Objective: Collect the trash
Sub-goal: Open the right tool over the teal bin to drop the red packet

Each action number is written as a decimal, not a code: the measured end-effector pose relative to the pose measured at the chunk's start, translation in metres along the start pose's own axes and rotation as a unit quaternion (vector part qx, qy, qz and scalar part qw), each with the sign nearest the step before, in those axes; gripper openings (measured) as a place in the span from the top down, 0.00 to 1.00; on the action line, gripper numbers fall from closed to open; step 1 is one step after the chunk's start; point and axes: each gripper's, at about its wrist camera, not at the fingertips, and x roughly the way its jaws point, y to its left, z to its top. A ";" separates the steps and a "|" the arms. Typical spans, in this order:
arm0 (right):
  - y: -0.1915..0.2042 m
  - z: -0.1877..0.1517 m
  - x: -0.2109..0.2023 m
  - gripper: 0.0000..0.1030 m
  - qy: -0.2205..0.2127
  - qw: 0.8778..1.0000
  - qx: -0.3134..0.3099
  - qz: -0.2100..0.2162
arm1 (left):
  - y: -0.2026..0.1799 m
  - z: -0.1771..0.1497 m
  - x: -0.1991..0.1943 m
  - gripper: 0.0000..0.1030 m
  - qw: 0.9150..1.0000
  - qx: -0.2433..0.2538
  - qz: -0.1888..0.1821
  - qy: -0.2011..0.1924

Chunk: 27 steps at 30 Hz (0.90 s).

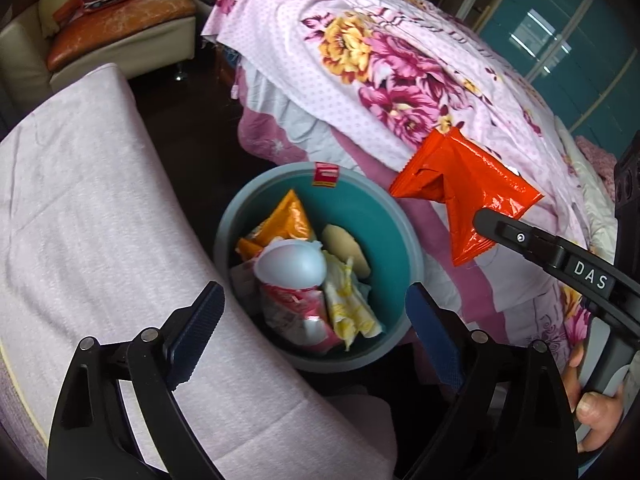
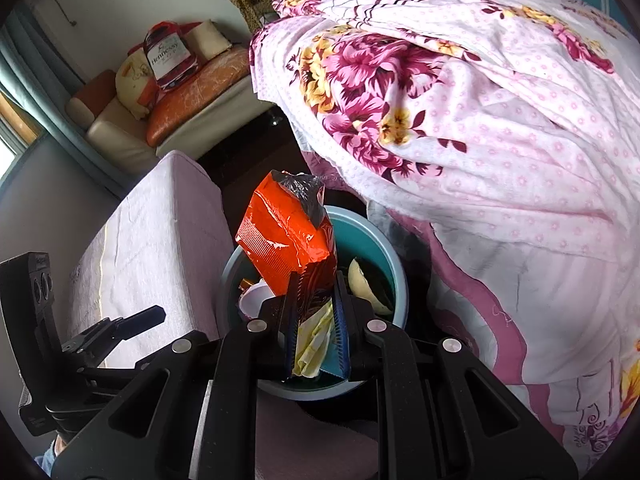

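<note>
The orange-red snack wrapper [image 2: 290, 232] is pinched by its lower end between the pads of the right gripper [image 2: 316, 320], whose jaws are closed on it; in the right wrist view it stands up from the pads, centre of the frame, directly above the teal bin [image 2: 396, 280]. In the left wrist view the same wrapper [image 1: 464, 196] hangs at centre right, just beyond the rim of the bin [image 1: 416, 240] and in front of the flowered quilt [image 1: 400, 80].

The left gripper [image 1: 316, 312] sits over the bin at the bottom of its own frame with jaws spread wide and nothing between them — an empty pair of pads above the rubbish. Already inside lie an orange packet [image 1: 288, 216], a white plastic cup [image 1: 288, 264], a red-and-white wrapper [image 1: 304, 312] and yellow-printed paper [image 1: 352, 308].

The step in hand looks like dropping the wrapper in. Done well, the right gripper would carry it inward until the whole wrapper is over the bin's mouth, tip it downward, and only then let go — a light foil pack released at the rim could slide down the quilt or onto the pink towel-covered seat [image 1: 100, 208].

Readable writing: "DAS" on the right gripper's finger in the left wrist view, and "Hennessy" on the bottle-shaped bag [image 2: 168, 56] on the couch [image 2: 192, 96] at upper left; the small red sticker [image 1: 326, 174] on the bin's rim is too small to read
</note>
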 end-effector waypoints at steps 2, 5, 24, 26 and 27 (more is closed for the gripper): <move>0.005 0.001 0.002 0.85 0.006 1.000 -0.007 -0.004 | 0.007 -0.002 -0.005 0.09 1.000 -0.001 0.010 -0.005; 0.011 0.001 0.004 0.85 0.009 1.000 -0.013 -0.009 | 0.020 -0.005 -0.013 0.07 1.000 -0.009 0.021 -0.015; 0.035 -0.001 0.035 0.62 0.053 0.998 -0.031 -0.034 | 0.054 -0.019 -0.018 0.06 0.999 -0.028 0.035 -0.021; 0.035 -0.003 0.036 0.49 0.055 0.997 -0.029 -0.035 | 0.055 -0.020 -0.017 0.06 0.999 -0.029 0.032 -0.021; 0.034 -0.003 0.037 0.46 0.056 0.997 -0.030 -0.035 | 0.055 -0.020 -0.016 0.06 0.999 -0.029 0.029 -0.020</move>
